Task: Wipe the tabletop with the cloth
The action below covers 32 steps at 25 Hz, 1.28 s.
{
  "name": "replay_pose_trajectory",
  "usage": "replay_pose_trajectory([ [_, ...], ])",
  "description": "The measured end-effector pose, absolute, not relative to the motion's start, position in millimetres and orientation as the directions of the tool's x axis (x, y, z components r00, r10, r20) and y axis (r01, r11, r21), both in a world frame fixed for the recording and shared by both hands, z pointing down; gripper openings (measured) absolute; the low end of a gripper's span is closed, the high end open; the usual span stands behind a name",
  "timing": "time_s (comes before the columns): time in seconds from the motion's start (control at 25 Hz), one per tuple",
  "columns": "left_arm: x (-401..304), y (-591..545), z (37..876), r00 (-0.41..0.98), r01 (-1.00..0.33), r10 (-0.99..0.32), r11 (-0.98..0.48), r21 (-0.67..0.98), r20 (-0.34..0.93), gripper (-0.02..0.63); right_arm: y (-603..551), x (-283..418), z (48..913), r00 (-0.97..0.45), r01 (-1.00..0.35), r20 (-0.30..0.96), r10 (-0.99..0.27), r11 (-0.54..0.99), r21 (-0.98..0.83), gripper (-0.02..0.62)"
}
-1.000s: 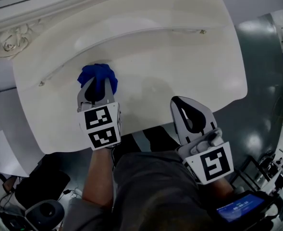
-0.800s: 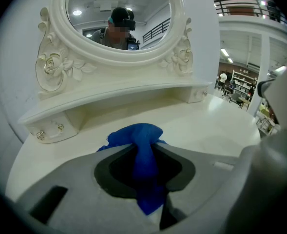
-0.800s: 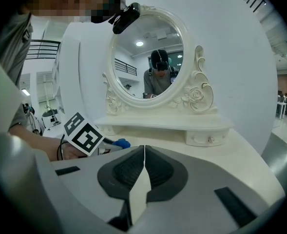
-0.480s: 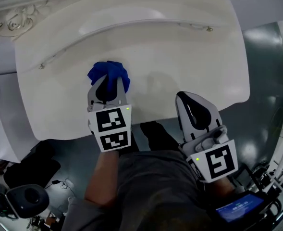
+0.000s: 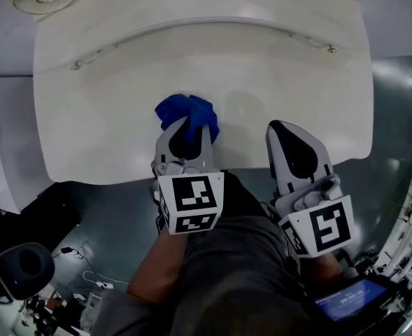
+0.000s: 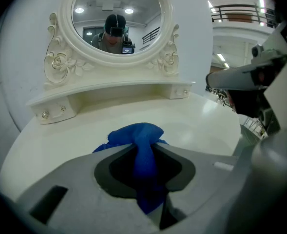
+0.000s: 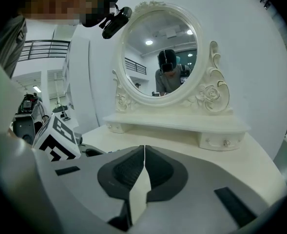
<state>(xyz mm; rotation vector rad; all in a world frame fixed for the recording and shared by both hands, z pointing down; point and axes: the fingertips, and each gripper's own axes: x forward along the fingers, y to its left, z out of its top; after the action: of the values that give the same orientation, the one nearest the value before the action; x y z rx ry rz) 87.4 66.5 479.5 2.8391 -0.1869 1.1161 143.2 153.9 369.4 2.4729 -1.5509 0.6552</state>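
Blue cloth (image 5: 187, 114): one, bunched into a crumpled wad, folds bulging out past the jaw tips, a tail trailing back between the pads.
Cloth position: on the bench (image 5: 275, 75), close to the front edge, about midway along it.
Grippers: two, each with one marker cube.
Left gripper (image 5: 185, 126): clamped narrow on the middle of the cloth, wad resting on the bench top.
Right gripper (image 5: 287, 128): jaws closed together with nothing between them, over the front edge, right of the cloth and apart from it.
Bench: one, cream-white and glossy, with a curved front edge and rounded corners.
Mirror (image 6: 116, 18): one, oval, in a carved frame, at the back above a raised shelf (image 6: 109, 89).
Open room: bare top to the left, to the right and behind the cloth as far as the shelf; only a narrow strip between cloth and front edge.
Beyond the edges: grey floor (image 5: 394, 117) at the right side.
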Motion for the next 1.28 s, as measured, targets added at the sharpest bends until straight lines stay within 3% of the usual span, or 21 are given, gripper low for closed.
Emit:
replay_pose_trajectory([
  [0.84,18,71,480,0.726,-0.035,0.123,-0.976,0.215,0.677,0.094,63,89,362,0.313,-0.918,0.447,-0.838,-0.388,-0.085,0.015],
  [1.28,-19,39,486,0.722,-0.069,0.129,-0.964,0.257,0.68,0.092,27,56,367,0.276,-0.93,0.453,-0.847,-0.354,-0.096,0.015],
])
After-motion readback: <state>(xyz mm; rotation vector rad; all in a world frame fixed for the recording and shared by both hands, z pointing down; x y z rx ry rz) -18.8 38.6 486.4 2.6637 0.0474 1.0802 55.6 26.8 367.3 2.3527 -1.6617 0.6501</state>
